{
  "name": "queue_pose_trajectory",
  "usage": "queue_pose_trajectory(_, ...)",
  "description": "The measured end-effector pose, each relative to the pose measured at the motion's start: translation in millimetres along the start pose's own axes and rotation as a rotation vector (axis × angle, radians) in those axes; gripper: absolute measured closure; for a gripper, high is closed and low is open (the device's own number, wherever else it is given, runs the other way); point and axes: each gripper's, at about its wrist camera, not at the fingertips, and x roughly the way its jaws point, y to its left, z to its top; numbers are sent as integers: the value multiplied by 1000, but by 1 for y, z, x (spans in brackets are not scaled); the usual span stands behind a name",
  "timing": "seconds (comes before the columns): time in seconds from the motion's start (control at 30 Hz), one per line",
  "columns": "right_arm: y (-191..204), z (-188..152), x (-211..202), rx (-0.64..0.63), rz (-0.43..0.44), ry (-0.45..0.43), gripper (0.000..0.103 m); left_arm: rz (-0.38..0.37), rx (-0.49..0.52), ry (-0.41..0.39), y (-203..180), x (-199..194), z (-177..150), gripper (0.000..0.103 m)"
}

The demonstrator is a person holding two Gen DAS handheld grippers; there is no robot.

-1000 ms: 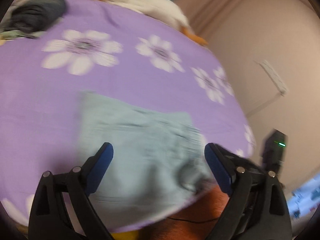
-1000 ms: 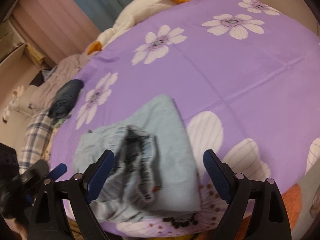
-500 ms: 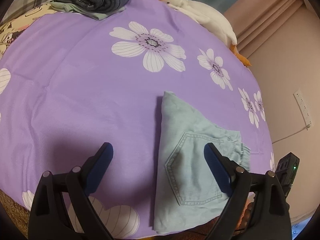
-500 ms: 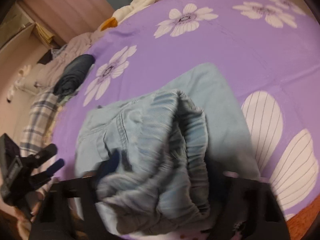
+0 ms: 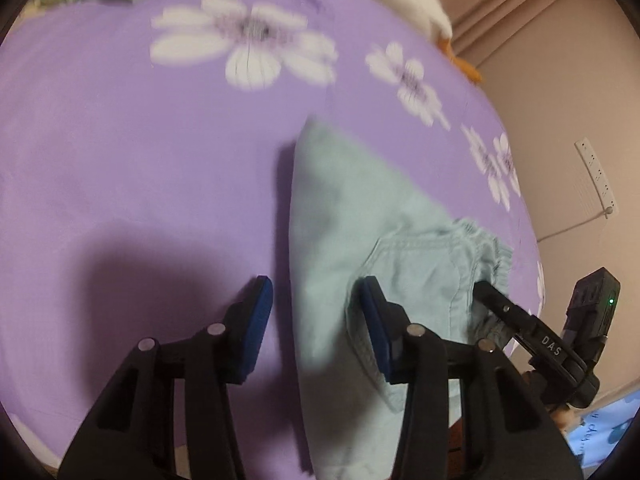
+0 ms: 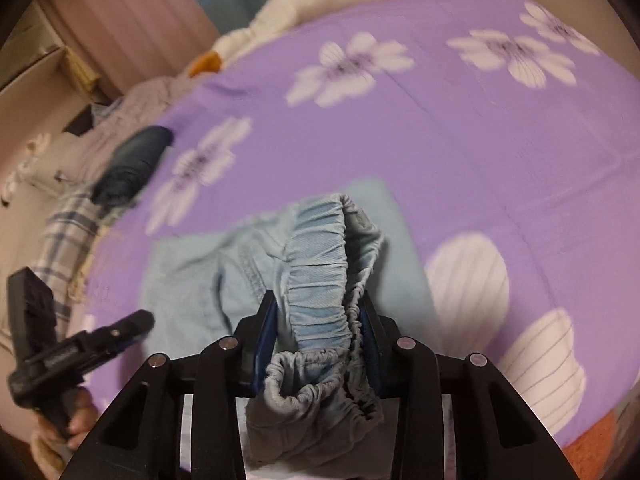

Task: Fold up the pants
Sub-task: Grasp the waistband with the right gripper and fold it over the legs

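While a pair of pale blue pants (image 5: 352, 216) lies partly folded near the front edge of a purple flowered bedspread (image 5: 132, 168), two hand-held grippers work its near end; the right gripper (image 6: 318, 344) has just been closing and now pinches the gathered elastic waistband (image 6: 320, 280) between its blue pads, the bunched cloth rising ahead of the jaws and spilling below them. The left gripper (image 5: 316, 320) has also just been narrowing, its jaws standing partly apart astride the left edge of the garment; one blue pad (image 5: 256, 328) sits over bare bedspread, the other over the back pocket (image 5: 412, 280), and whether either presses the cloth is hard to say through the blur. Seen from the right wrist, a hand (image 6: 76, 420) grips the left tool's handle at the bed's edge; a white plush duck (image 6: 304, 4) rests at the far side of the bed, dark folded clothing (image 6: 132, 164) near the left corner.
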Motion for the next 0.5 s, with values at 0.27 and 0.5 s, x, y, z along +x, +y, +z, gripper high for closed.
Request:
queue_pose_trajectory(0.27, -4, -3, 1, -27, -13, -7, 60, 18, 30, -15, -3, -5, -14, 54)
queue_pose_trajectory(0.5, -4, -3, -2, -7, -7, 15, 60, -16, 21, -9, 0, -12, -32, 53)
